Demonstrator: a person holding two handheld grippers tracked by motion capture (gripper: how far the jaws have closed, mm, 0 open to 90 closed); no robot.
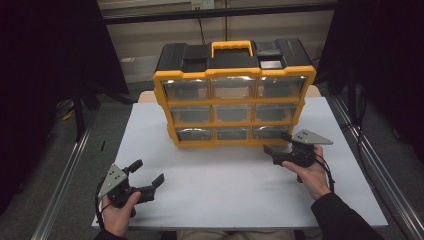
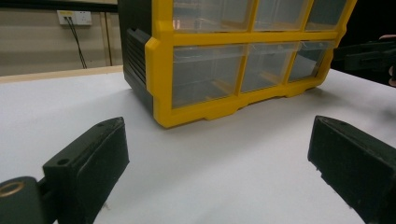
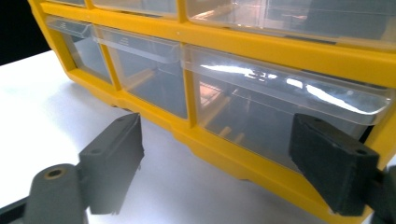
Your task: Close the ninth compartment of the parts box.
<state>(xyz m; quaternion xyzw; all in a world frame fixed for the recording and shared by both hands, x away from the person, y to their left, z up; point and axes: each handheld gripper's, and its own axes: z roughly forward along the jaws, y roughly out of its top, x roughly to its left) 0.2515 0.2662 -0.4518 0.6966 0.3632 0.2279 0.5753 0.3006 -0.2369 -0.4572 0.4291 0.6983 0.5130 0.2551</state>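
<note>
The white bench [image 1: 225, 175] carries a yellow drawer cabinet [image 1: 234, 95] at the middle of its far edge. The right tongs [image 1: 278, 142] sit spread just before the cabinet's bottom right drawer [image 3: 280, 116], pinching nothing. The left tongs [image 1: 147, 172] hover spread and empty near the front left corner.

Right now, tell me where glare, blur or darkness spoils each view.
High view: dim, with black surroundings and soft detail on the drawer cabinet. Left gripper view: the near jaws are blurred; the cabinet is sharper. Right gripper view: white glare streaks across the bottom right drawer, and the jaws are out of focus.
</note>
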